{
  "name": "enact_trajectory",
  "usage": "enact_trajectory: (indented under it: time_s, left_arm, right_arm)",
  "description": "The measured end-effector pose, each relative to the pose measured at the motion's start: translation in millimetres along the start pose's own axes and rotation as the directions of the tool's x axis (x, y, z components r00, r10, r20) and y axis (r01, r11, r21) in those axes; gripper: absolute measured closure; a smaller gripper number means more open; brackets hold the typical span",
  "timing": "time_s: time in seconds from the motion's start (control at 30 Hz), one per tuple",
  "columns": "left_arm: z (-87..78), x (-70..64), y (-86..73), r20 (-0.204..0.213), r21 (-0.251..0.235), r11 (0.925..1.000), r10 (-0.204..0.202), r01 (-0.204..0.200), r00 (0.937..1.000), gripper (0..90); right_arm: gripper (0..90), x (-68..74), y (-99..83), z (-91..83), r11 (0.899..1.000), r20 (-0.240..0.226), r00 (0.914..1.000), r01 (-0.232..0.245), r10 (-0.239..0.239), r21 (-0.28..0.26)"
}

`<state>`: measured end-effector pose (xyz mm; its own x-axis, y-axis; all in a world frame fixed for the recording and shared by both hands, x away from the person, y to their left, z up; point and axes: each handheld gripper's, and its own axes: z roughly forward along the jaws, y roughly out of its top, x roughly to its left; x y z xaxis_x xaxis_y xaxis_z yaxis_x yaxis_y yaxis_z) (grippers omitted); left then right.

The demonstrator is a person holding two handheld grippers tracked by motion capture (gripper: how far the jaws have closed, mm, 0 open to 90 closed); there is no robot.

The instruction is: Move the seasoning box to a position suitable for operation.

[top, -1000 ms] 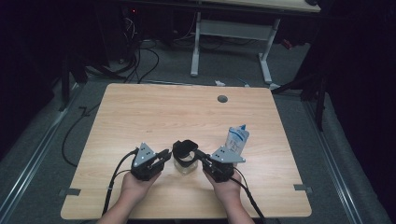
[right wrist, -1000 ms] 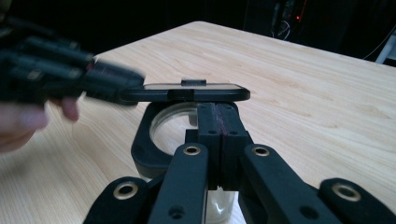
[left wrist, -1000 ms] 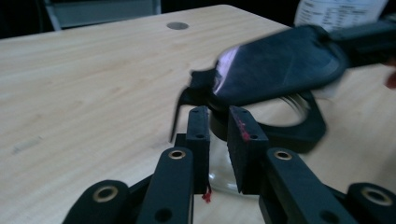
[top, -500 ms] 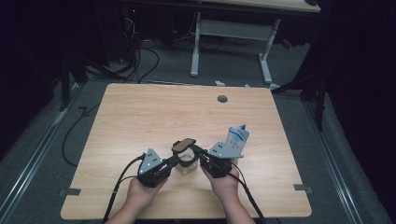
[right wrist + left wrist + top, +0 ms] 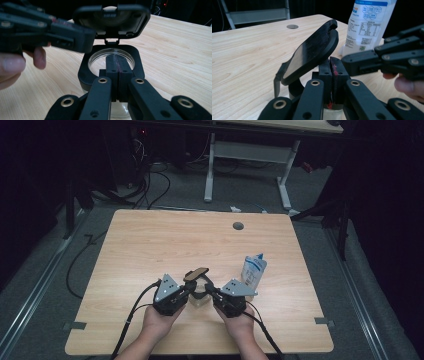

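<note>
A clear jar with a black collar stands near the table's front edge between both grippers. Its hinged black lid is flipped up and stands tilted over the opening. My left gripper is shut, its tips against the collar beneath the lid. My right gripper is shut too, its tips lying over the jar's near rim and glass mouth. Nothing shows between either pair of jaws. In the right gripper view, the left gripper reaches in beside the hinge.
A white and blue pouch stands upright just right of the right gripper. A round cable hole sits near the table's far edge. Bare wood lies to the left and behind. Cables trail off the front edge.
The lid has swung up from resting on the jar to standing open. Both grippers closed in on the jar and sit a little nearer the front edge.
</note>
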<state>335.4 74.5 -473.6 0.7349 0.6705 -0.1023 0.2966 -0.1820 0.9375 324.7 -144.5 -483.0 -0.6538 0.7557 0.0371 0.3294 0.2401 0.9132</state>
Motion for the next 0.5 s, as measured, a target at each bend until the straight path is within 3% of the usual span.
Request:
enact_trajectory:
  time_s: [0.5]
  left_arm:
    - [0.4,21.8,12.4,-0.056,-0.038,0.9976,-0.060,0.058,0.9966,87.0]
  right_arm:
    - [90.0,2.2,-3.5,5.7,0.999,0.007,0.9991,0.042,-0.042,0.000]
